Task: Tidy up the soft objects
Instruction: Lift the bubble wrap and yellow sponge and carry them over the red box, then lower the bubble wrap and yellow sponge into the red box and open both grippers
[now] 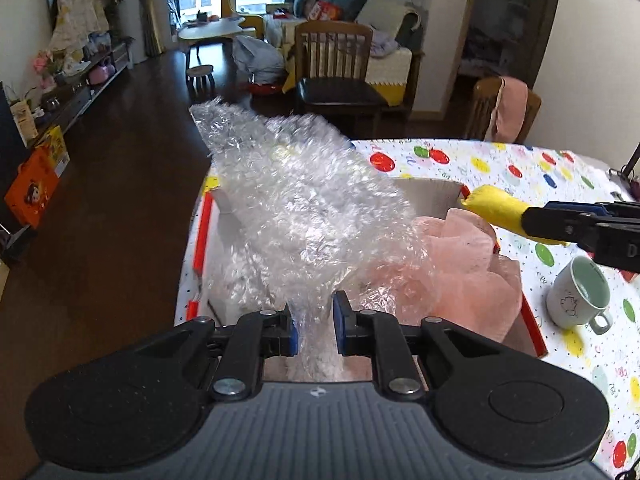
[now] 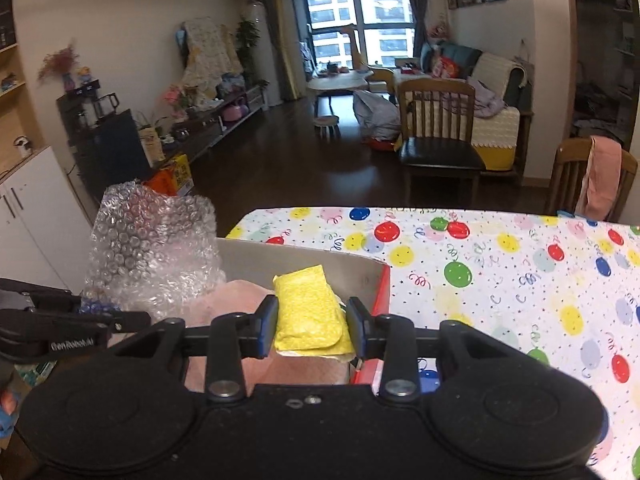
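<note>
A box (image 1: 432, 194) sat on the surface (image 1: 520, 168) at its left edge, with the floor (image 1: 120, 160) beyond that edge. My left gripper (image 1: 314, 330) was at the near side of the box, closed on bubble wrap (image 1: 296, 200) that rose from between its jaws up and over the box's left part. A mesh puff (image 1: 468, 264) lay in the box, just right of the wrap. My right gripper (image 2: 312, 326) came in from the right above the box, clamped on a folded cloth (image 2: 310, 312) over the puff. A mug (image 1: 580, 298) stood on the surface right of the box. A chair (image 1: 336, 68) stood behind the surface.
</note>
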